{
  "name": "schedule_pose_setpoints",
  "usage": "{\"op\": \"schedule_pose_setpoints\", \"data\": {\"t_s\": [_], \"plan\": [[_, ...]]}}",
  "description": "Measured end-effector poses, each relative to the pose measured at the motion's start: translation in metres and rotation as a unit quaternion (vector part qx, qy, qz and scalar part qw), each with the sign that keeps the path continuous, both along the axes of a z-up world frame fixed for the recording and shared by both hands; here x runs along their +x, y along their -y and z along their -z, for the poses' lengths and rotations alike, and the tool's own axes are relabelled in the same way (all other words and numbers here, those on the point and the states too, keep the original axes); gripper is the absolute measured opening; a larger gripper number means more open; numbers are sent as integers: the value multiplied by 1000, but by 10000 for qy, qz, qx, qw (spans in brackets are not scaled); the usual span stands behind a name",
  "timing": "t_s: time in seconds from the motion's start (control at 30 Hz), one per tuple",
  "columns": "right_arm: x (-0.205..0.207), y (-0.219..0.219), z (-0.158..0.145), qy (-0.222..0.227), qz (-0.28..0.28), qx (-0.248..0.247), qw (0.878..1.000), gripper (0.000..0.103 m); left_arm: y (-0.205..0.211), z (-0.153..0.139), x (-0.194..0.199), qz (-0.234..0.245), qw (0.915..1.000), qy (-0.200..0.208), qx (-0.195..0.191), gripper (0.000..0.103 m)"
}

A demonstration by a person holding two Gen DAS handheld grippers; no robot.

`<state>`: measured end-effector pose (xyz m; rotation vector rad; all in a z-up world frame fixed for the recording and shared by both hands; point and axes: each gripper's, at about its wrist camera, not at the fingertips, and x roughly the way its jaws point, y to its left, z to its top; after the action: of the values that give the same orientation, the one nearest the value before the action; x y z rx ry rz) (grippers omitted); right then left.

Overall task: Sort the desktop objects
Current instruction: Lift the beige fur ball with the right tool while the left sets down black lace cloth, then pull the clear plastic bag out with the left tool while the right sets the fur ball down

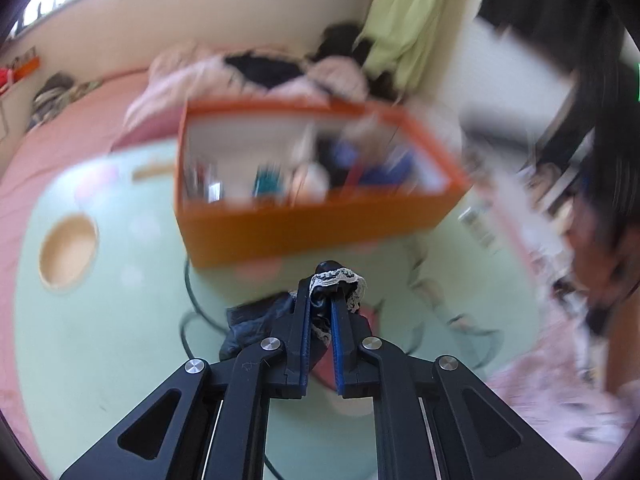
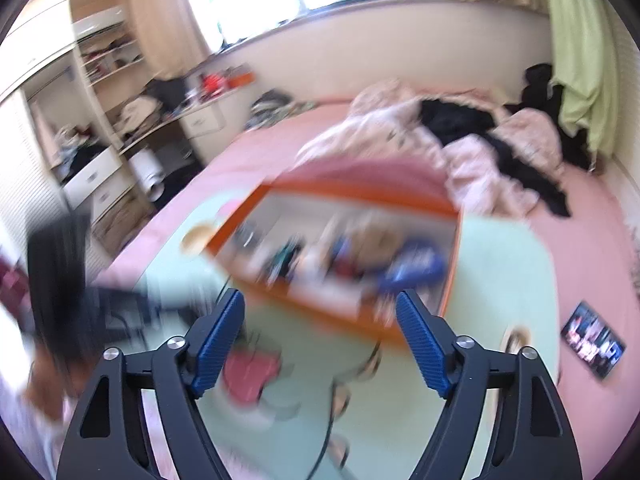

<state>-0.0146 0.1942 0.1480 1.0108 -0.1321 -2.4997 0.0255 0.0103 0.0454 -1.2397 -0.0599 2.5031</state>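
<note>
Pale green tabletop (image 1: 100,340) on pink bed (image 2: 256,148); orange box (image 1: 304,228) upon it. Left gripper (image 1: 320,300) pinching black lace-trimmed cloth (image 1: 340,280) near box; right gripper (image 2: 320,316) spread, empty.

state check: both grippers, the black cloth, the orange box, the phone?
left gripper: shut on the black cloth
black cloth: lace-trimmed, pinched, its tail hanging
right gripper: open, nothing between its fingers
orange box: open-topped, items inside, on the green table
phone: screen lit, lying flat
</note>
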Motion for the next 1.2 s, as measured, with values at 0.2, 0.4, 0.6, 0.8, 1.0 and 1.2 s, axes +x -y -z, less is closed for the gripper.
{"op": "schedule_pose_setpoints", "data": {"t_s": [0.2,0.4,0.6,0.8,1.0,1.2], "plan": [[-64,38,28,288,426,845,9951,56,-16,0,0,-152,9975,-689,-101,76],[-90,36,48,787,620,930,9906,37,1,0,13,-299,9969,-723,68,81],[-69,20,31,398,570,263,9972,24,23,-15,13,-352,9955,-661,582,81],[-3,9,-10,-306,-475,-458,9974,24,38,-47,-3,-371,9926,-883,744,81],[53,28,25,119,-1163,-419,9923,24,32,-57,-79,-449,9963,-116,724,58],[52,34,70,510,-732,-39,9960,24,-10,-30,-136,-265,9981,533,145,34]]}}
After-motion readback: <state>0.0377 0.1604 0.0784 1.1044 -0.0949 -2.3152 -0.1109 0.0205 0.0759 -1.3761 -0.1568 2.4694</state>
